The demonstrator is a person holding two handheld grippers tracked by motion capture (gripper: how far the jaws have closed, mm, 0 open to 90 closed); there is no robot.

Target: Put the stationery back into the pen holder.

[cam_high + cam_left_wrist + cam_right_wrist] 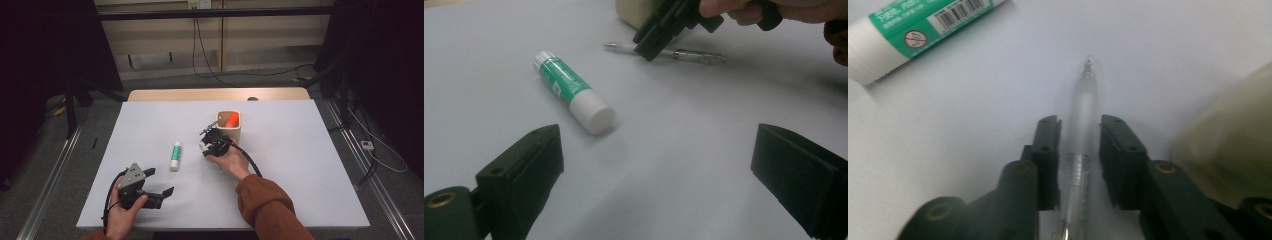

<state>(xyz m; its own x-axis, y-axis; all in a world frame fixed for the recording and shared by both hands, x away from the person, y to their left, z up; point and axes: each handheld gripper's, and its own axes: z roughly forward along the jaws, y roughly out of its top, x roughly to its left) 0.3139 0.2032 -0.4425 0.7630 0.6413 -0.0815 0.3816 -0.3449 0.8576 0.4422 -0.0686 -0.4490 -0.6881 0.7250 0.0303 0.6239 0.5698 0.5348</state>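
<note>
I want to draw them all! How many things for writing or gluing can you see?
3: a glue stick lying on the table's middle, a clear pen lying between the right tongs, and something orange in the cup. More may hide inside.

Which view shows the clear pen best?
The right gripper view: the pen lies lengthwise between the right gripper jaws. The left gripper view shows it small and partly covered; the high view barely resolves it.

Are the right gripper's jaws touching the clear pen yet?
Cannot tell. In the right gripper view the pen lies between the right gripper jaws; slim gaps seem to remain on both sides, but blur leaves contact unsettled.
</note>
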